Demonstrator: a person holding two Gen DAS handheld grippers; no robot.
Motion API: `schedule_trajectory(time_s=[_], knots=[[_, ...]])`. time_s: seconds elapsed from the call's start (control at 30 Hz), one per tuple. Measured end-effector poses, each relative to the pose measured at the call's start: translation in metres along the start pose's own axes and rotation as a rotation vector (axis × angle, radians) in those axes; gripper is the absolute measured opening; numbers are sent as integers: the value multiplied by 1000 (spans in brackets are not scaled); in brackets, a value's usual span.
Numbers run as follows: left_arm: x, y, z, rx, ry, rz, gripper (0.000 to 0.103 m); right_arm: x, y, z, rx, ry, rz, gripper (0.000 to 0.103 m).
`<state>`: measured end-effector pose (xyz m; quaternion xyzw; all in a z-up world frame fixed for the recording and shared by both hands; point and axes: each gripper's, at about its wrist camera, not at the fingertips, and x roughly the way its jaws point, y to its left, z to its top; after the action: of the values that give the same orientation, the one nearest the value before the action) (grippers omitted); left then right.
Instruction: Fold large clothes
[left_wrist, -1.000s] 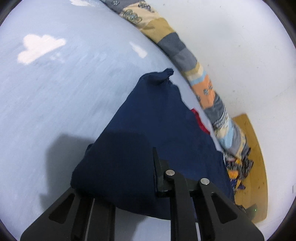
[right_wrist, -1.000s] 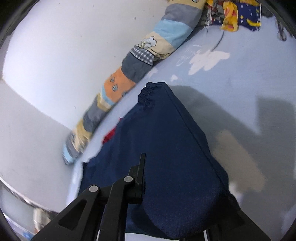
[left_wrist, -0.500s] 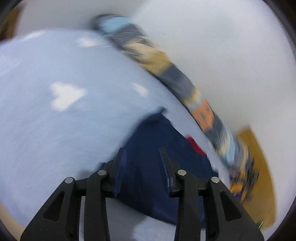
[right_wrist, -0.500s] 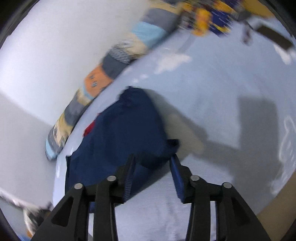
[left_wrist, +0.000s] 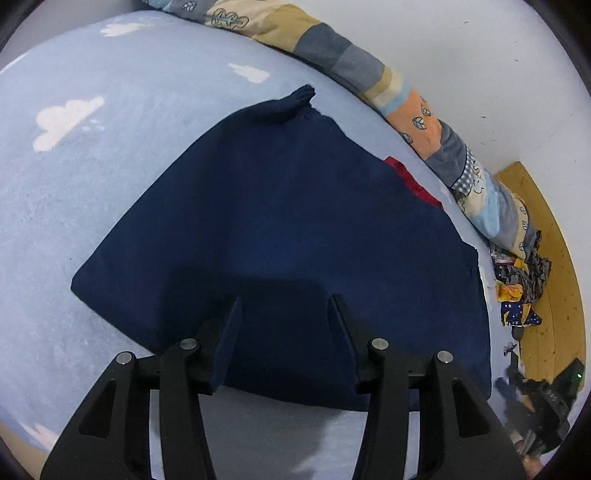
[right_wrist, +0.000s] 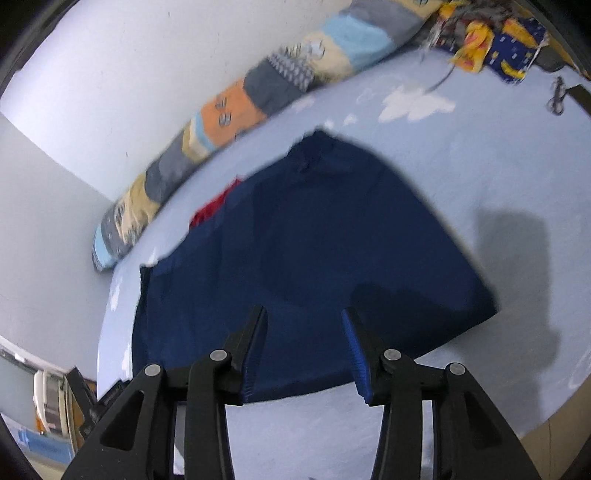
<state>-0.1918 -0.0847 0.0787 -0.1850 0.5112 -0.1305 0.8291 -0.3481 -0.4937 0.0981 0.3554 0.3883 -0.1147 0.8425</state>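
Fold just laid: dark navy fabric garment (left_wrist: 295, 236) lies doubled on the pale blue cloud-print bedspread (left_wrist: 92, 155), my left gripper (left_wrist: 284, 306) and right gripper (right_wrist: 303, 317), jaws just parted halfway, empty above its near edge; next, I judge, regrip a side for another fold.

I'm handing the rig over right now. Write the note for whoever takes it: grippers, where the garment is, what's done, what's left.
Left gripper: open, nothing between the pads; its jaws have just been opening. It hangs over the near edge of the navy garment.
Right gripper: open, empty, over the same near edge.
Garment: lies folded on the light blue bed sheet, cuff end toward the patchwork bolster; a red piece peeks out from under it.
Done: one fold laid and released.
Left: probably another fold, then smoothing.
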Motion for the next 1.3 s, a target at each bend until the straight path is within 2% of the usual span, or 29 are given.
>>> schedule_trajectory(time_s=[0.17, 0.3, 0.33, 0.4, 0.5, 0.57, 0.6, 0.63, 0.8, 1.0, 1.07, 1.13, 1.3], knots=[[1, -14, -5, 69, 2, 41, 55, 41, 9, -20, -13, 96, -79, 45], [2, -14, -7, 74, 1, 44, 56, 53, 23, -35, -139, 83, -178, 45], [2, -14, -7, 73, -3, 50, 56, 52, 27, -37, -165, 81, -186, 50], [0, -12, -8, 76, -12, 60, 57, 48, 28, -38, -177, 69, -175, 52], [-10, -16, -12, 100, -62, 104, 58, 30, 24, -37, -159, -18, -148, 53], [-14, -21, -14, 124, -87, 127, 69, 17, 26, -38, -177, -73, -134, 54], [-15, -24, -14, 134, -93, 139, 70, 15, 28, -39, -189, -81, -134, 56], [-15, -25, -15, 143, -96, 150, 70, 15, 30, -40, -207, -71, -136, 60], [-14, -35, -18, 197, -101, 215, 70, 24, 26, -37, -201, -21, -155, 60], [-26, -62, -28, 337, -206, 274, 70, 28, 20, -36, -176, 3, -192, 61], [-26, -76, -35, 414, -231, 284, 73, 31, 23, -38, -195, 20, -195, 63], [-24, -87, -40, 476, -241, 296, 75, 35, 27, -39, -220, 34, -222, 64], [-13, -109, -53, 622, -221, 312, 76, 52, 35, -42, -278, 96, -269, 73]])
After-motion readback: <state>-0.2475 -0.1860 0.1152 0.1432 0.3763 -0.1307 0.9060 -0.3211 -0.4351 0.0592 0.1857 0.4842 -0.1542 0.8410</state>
